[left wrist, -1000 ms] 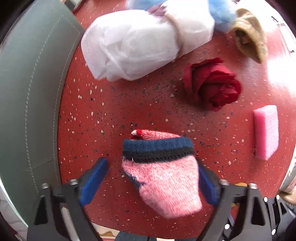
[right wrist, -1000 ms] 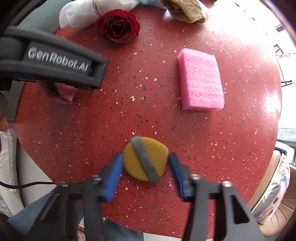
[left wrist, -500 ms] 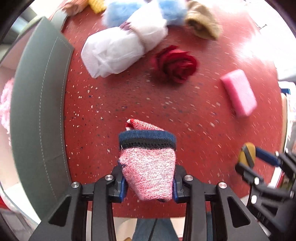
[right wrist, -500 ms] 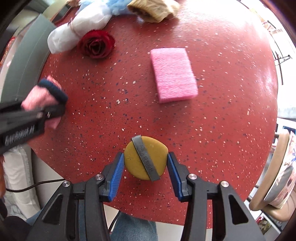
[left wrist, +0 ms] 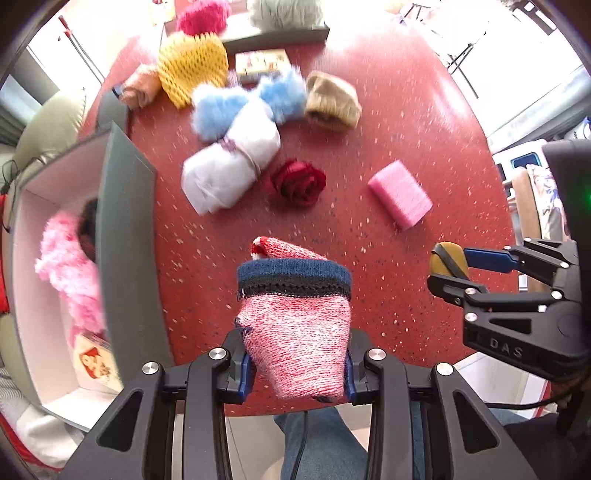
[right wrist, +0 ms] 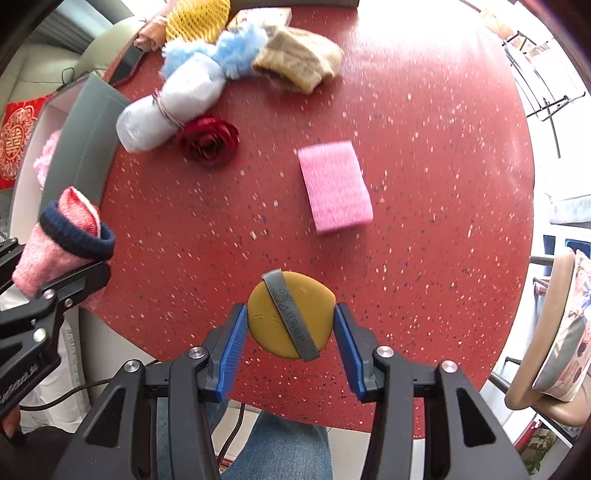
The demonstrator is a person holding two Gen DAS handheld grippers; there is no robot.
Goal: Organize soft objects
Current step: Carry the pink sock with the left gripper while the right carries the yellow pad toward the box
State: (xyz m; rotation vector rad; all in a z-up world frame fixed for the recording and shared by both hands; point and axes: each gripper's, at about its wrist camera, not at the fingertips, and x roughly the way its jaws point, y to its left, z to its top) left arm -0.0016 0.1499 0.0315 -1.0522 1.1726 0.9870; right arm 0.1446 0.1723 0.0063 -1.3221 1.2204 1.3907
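Note:
My left gripper [left wrist: 295, 365] is shut on a pink knitted sock with a navy cuff [left wrist: 295, 317] and holds it above the red table's near edge; the sock also shows in the right wrist view [right wrist: 64, 240]. My right gripper [right wrist: 288, 328] is shut on a round mustard-yellow puff with a grey band [right wrist: 290, 319], also lifted above the table; the puff shows at the right of the left wrist view [left wrist: 447, 258]. An open grey box with a white inside [left wrist: 125, 229] stands at the left, with a fluffy pink thing [left wrist: 70, 273] in it.
On the red speckled table [right wrist: 424, 184] lie a red rose [right wrist: 208, 142], a pink sponge [right wrist: 334, 184], a white tied bundle [right wrist: 170, 107], blue fluff [right wrist: 236, 48], a tan knit piece [right wrist: 299, 61] and a yellow mesh piece [right wrist: 195, 18]. A chair [right wrist: 554, 332] stands at the right.
Both grippers have closed on their objects and lifted up and back from the table. The view widened, so the box's inside and the far pile now show.

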